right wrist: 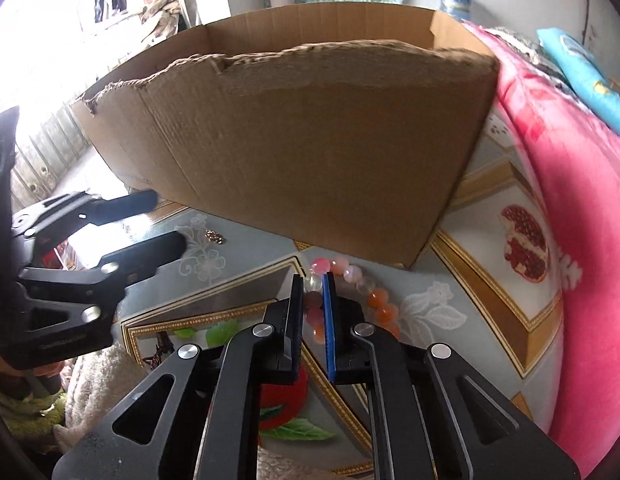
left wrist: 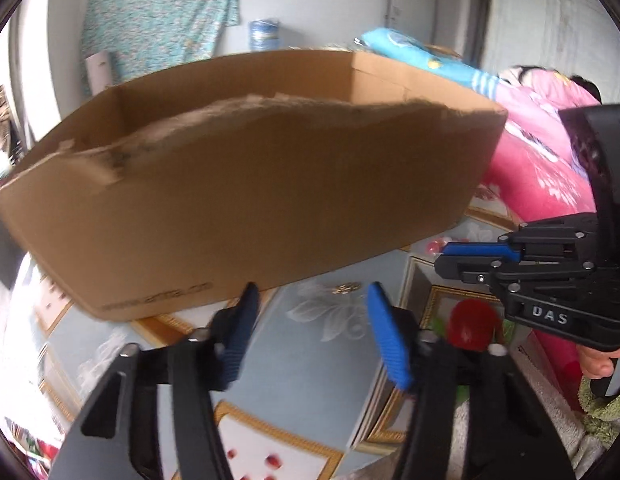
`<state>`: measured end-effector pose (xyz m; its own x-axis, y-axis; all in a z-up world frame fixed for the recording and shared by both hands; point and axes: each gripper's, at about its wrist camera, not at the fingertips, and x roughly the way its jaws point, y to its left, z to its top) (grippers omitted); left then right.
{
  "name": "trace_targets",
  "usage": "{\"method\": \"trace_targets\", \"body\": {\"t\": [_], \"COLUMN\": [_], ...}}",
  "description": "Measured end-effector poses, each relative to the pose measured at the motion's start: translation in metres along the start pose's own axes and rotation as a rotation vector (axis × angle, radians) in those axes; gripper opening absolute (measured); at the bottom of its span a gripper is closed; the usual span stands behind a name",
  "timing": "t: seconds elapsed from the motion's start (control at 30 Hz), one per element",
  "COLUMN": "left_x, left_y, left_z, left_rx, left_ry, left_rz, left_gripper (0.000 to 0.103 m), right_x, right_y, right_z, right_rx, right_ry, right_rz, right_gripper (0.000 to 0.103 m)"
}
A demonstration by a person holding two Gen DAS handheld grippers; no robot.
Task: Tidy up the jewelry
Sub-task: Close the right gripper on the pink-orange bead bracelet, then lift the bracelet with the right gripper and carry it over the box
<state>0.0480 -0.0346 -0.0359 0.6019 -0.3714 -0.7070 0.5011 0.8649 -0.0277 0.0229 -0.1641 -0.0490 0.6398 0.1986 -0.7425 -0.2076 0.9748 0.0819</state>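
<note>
Brown cardboard fills the left wrist view: an open cardboard box (left wrist: pixel 246 184) with a torn upper edge stands on a patterned tablecloth (left wrist: pixel 318 344) of blue-grey panels and gold borders. The left gripper (left wrist: pixel 312 300) hangs above the cloth just before the box, its blue-padded fingers spread wide with nothing between them. Beyond its tips a small gold trinket (left wrist: pixel 344 288) lies on the cloth near the box's lower edge; it is too blurred to name. At the right the right gripper (left wrist: pixel 470 254) reaches in sideways, its blue pads drawn nearly together. A pink floral blanket (left wrist: pixel 546 140) is heaped beside the box.

From the right wrist, the right gripper (right wrist: pixel 313 300) has its fingers narrowed around a beaded bracelet (right wrist: pixel 350 280) of pink, clear and orange beads, which lies on the tablecloth (right wrist: pixel 486 272) just before the cardboard box (right wrist: pixel 310 140). The left gripper (right wrist: pixel 166 220) enters from the left, fingers apart, with the gold trinket (right wrist: pixel 215 236) near its tips. The pink blanket (right wrist: pixel 570 184) borders the cloth on the right.
</note>
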Motion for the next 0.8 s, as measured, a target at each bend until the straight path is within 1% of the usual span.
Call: {"method": "trace_targets", "body": {"t": [0.03, 0.1, 0.13, 0.2, 0.3, 0.33, 0.37, 0.43, 0.5, 0.63, 0.67, 0.8], "left_x": [0.004, 0.012, 0.017, 0.025, 0.027, 0.027, 0.027, 0.028, 0.029, 0.028, 0.026, 0.01], "left_y": [-0.002, -0.007, -0.009, -0.011, -0.017, -0.019, -0.021, -0.023, -0.025, -0.028, -0.027, -0.022], "left_z": [0.001, 0.002, 0.004, 0.012, 0.012, 0.01, 0.009, 0.009, 0.01, 0.009, 0.009, 0.009], "left_rx": [0.006, 0.008, 0.009, 0.018, 0.036, 0.054, 0.075, 0.07, 0.077, 0.081, 0.078, 0.062], "left_ry": [0.01, 0.026, 0.035, 0.033, 0.032, 0.029, 0.023, 0.026, 0.024, 0.017, 0.01, -0.015], "left_rz": [-0.014, -0.032, -0.034, -0.022, 0.007, 0.027, 0.04, 0.042, 0.052, 0.046, 0.035, -0.011], "left_gripper": [0.043, 0.034, 0.033, 0.029, 0.026, 0.024, 0.021, 0.015, 0.006, 0.003, 0.0, 0.0], "right_x": [-0.001, -0.003, -0.004, -0.005, -0.005, -0.005, -0.006, -0.007, -0.008, -0.01, -0.012, -0.027], "right_y": [-0.003, -0.007, -0.008, -0.01, -0.015, -0.016, -0.017, -0.02, -0.022, -0.026, -0.03, -0.042], "right_z": [-0.002, -0.004, -0.005, -0.007, -0.006, -0.007, -0.007, -0.008, -0.007, -0.005, -0.006, -0.005], "right_rx": [0.009, 0.018, 0.021, 0.026, 0.035, 0.035, 0.036, 0.038, 0.036, 0.062, 0.073, 0.115], "right_ry": [-0.001, -0.003, -0.004, -0.006, -0.009, -0.011, -0.013, -0.017, -0.02, -0.027, -0.03, -0.061], "right_rz": [0.004, 0.01, 0.013, 0.021, 0.031, 0.033, 0.037, 0.038, 0.036, 0.055, 0.066, 0.097], "right_gripper": [0.007, 0.007, 0.007, 0.007, 0.007, 0.007, 0.007, 0.007, 0.007, 0.007, 0.007, 0.007]}}
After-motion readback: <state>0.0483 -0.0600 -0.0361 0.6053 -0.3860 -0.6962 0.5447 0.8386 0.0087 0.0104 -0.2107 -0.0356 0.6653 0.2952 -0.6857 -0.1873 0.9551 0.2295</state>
